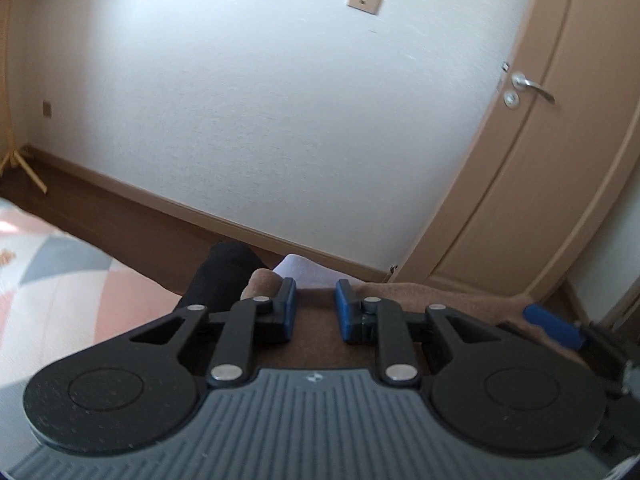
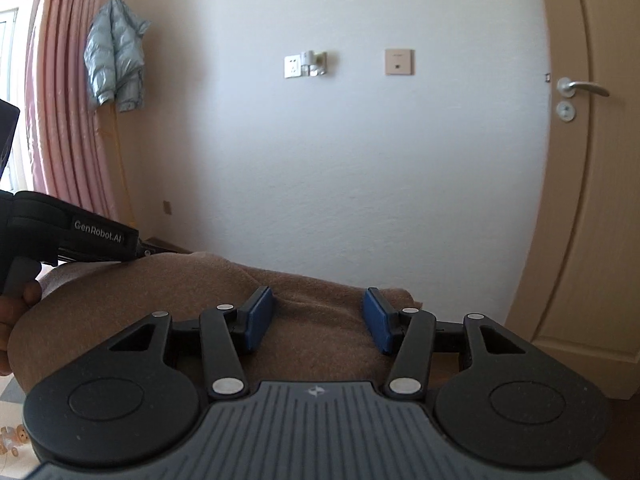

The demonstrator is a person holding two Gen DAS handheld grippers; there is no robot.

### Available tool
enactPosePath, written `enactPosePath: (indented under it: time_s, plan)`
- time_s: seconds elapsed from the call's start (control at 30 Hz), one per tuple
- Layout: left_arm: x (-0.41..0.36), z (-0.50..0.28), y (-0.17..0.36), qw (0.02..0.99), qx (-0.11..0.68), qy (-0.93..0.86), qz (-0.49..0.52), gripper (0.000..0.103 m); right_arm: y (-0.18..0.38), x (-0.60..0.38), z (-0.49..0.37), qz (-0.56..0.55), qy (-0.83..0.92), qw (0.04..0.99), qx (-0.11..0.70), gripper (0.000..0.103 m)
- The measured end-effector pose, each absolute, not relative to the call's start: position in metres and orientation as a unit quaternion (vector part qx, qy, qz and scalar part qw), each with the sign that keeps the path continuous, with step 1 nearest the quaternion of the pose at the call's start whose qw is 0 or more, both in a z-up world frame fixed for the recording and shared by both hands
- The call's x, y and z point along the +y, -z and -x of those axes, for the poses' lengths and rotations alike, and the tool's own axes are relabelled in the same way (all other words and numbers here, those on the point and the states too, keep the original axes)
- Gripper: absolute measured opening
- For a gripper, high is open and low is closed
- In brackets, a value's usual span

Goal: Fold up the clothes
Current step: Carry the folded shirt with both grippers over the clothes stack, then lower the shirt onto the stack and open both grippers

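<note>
Two grippers, both yours, both over one brown garment [image 2: 304, 320].

Left gripper [image 1: 316, 308]: jaws parted by a narrow gap, blue pads [image 1: 343, 312] either side of brown fabric, nothing pinched between them. A black garment [image 1: 218, 276] and a pale lilac one [image 1: 300, 266] lie just beyond its tips.

Right gripper [image 2: 316, 318]: jaws spread wide, pads clear of the cloth on both sides, nothing held.

Brown garment: bunched in a soft mound on the bed, whose pink, grey and white patterned cover [image 1: 52, 280] shows at the left of the left wrist view.

Your hand [image 2: 16, 304]: visible at the left edge of the right wrist view, wrapped on the handle of the left gripper.

Room: white wall [image 2: 320, 160], beige door [image 2: 592, 200] with a metal handle, a light blue padded jacket [image 2: 114, 56] hanging beside a pink curtain [image 2: 60, 100].
</note>
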State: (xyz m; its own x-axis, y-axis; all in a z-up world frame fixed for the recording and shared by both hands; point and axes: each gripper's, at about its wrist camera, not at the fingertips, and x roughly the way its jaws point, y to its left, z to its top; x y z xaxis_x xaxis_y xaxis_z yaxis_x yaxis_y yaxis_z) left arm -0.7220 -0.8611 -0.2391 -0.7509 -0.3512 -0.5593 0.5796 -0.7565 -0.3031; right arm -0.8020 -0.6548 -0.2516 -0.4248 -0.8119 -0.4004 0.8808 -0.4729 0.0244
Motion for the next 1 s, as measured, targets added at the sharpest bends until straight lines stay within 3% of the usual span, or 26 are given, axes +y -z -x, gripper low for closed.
enactPosePath:
  time_s: [0.17,0.3,0.37,0.5,0.57,0.63,0.8,1.0]
  plan:
    - [-0.850,0.713,0.244,0.259,0.214,0.909,-0.245,0.020,0.257,-0.647,0.794,-0.166,0.841,0.505,0.102,0.053]
    - [-0.830,0.703,0.211,0.296,0.178,0.904,-0.251,0.021,0.227,-0.643,0.794,-0.160,0.835,0.512,0.127,0.057]
    - [-0.816,0.690,0.189,0.324,0.163,0.900,-0.244,0.036,0.208,-0.632,0.791,-0.141,0.838,0.514,0.116,0.069]
    - [-0.787,0.646,0.151,0.357,0.173,0.889,-0.228,0.038,0.167,-0.594,0.781,-0.150,0.832,0.528,0.080,0.076]
    - [-0.765,0.622,0.140,0.374,0.180,0.878,-0.238,0.050,0.153,-0.570,0.776,-0.177,0.826,0.530,0.074,0.083]
    - [-0.742,0.601,0.132,0.392,0.196,0.858,-0.267,0.059,0.147,-0.544,0.767,-0.214,0.825,0.518,0.072,0.085]
    - [-0.681,0.542,0.124,0.401,0.250,0.820,-0.322,0.064,0.150,-0.490,0.722,-0.313,0.805,0.498,0.077,0.088]
    - [-0.603,0.495,0.117,0.403,0.266,0.801,-0.354,0.068,0.136,-0.437,0.674,-0.337,0.793,0.500,0.088,0.093]
